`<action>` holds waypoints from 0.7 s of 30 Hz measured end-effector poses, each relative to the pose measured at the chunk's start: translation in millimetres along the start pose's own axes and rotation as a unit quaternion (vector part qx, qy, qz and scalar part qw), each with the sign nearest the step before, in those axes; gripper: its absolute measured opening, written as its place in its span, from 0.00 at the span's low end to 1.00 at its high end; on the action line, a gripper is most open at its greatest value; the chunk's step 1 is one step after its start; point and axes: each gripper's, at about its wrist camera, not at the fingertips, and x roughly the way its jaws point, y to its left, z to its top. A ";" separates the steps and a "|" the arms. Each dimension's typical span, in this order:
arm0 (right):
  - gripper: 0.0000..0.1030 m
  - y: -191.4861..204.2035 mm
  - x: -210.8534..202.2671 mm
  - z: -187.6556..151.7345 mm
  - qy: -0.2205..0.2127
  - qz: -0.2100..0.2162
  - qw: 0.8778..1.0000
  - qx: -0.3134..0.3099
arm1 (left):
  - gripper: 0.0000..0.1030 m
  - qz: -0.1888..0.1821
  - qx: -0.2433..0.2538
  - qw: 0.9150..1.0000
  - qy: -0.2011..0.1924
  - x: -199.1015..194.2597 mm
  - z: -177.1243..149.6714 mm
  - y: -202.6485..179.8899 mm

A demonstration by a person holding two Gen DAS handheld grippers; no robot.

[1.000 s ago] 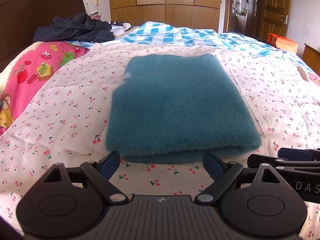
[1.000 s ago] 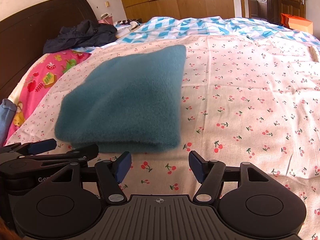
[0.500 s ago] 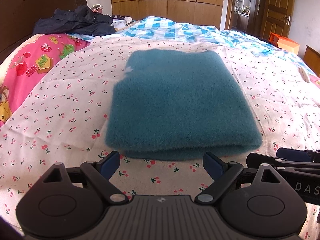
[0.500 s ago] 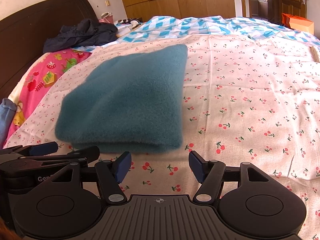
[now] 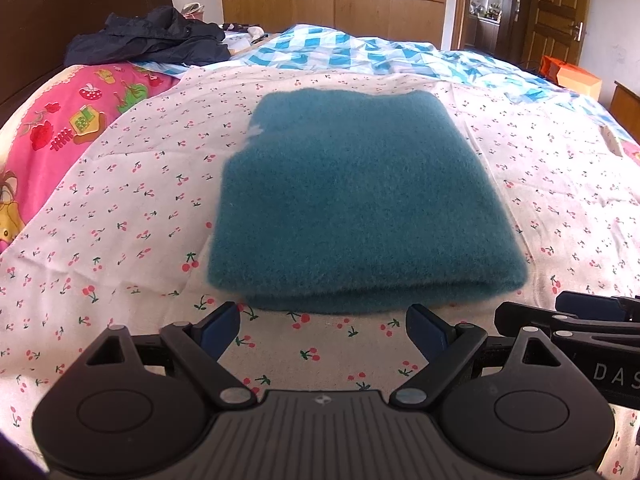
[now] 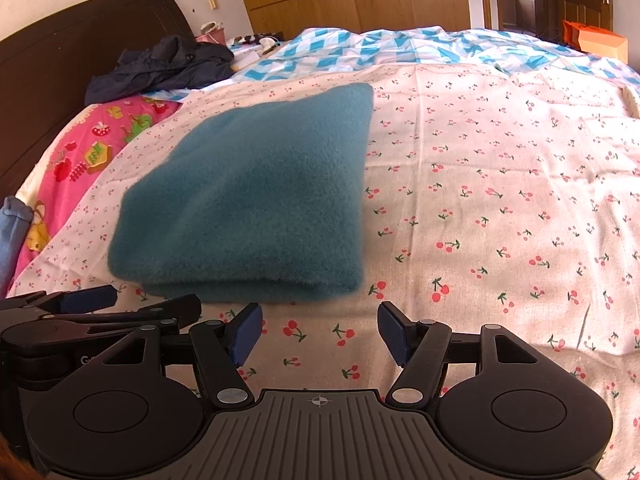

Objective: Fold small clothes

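Observation:
A teal fleece garment (image 5: 352, 204) lies folded into a thick rectangle on the cherry-print sheet (image 5: 120, 216). My left gripper (image 5: 324, 330) is open just short of the garment's near folded edge, nothing between its blue pads. In the right wrist view the same garment (image 6: 256, 196) lies ahead and to the left. My right gripper (image 6: 320, 334) stands open over bare sheet, beside the garment's near right corner. Each gripper shows at the edge of the other's view: the right one (image 5: 588, 316), the left one (image 6: 92, 304).
A dark jacket (image 5: 148, 40) lies heaped by the brown headboard (image 6: 80, 40). A pink cartoon-print cover (image 5: 52, 136) and a blue-and-white checked quilt (image 5: 360, 52) border the sheet. Wooden wardrobes and a door stand behind; an orange box (image 5: 572, 80) sits far right.
The left wrist view has tilted slightly, so the garment sits a little lower in frame. Both grippers stay open and in place; the garment has not moved.

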 end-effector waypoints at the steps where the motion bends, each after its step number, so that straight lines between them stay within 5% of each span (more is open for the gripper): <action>1: 0.62 0.5 -0.2 0.9 0.001 -0.001 1.000 -0.001 | 0.92 0.000 -0.002 1.000 -0.001 -0.4 -0.1 0.4; 21: 0.62 11.6 -1.2 5.4 0.030 -0.034 0.999 -0.009 | 0.92 0.001 0.011 1.000 0.006 -1.4 -0.3 3.3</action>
